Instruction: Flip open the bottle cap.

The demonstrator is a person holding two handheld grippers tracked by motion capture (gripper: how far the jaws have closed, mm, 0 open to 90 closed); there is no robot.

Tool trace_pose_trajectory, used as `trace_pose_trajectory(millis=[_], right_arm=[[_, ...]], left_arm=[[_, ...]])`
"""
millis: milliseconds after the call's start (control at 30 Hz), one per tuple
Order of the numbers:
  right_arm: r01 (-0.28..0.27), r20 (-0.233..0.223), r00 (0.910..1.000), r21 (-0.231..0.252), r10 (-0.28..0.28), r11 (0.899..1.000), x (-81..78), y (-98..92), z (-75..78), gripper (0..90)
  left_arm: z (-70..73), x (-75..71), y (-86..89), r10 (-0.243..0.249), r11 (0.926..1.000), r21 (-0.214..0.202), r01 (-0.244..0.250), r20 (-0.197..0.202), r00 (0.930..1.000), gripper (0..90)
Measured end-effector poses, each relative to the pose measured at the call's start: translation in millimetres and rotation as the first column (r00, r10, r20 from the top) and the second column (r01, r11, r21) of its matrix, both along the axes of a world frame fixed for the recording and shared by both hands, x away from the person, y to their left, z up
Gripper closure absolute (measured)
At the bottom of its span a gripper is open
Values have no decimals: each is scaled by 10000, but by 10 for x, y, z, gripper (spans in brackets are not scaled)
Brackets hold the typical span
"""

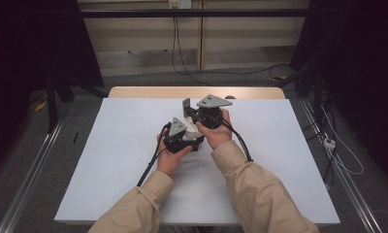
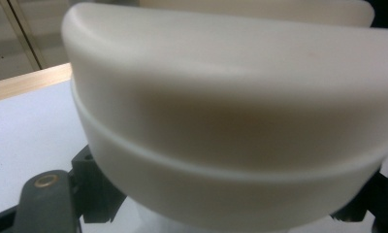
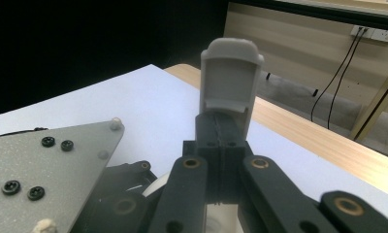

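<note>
1. The left tool [image 1: 182, 133] is clamped on a cream, rounded plastic container [image 2: 231, 121] above the middle of the white desk [image 1: 109, 160].
2. The right tool [image 3: 228, 104], just beside it, has its jaws pressed together, gripping nothing.

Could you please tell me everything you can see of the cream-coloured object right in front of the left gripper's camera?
The cream object looks like smooth, matte plastic with a rounded, bowl-like wall. A thin raised ridge runs around it, as if two parts meet there. It sits just above the white table, very close to the lens. Black parts of the left gripper stand against its lower edge on both sides; whether they press on it cannot be told.
</note>
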State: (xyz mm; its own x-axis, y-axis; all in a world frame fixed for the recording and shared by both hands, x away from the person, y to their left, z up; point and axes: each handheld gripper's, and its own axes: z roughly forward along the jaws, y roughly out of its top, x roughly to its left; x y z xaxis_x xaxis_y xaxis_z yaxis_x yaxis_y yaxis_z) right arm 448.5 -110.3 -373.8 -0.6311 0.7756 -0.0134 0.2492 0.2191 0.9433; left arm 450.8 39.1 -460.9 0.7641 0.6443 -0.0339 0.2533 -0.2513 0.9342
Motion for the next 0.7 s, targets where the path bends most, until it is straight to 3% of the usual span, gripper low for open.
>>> trace_pose_trajectory(millis=[700], right_arm=[[-15,-7,10000,-203,15,9998,54,36,-2,900]], left_arm=[[0,1,0,11,10000,3,-11,-14,10000,184]])
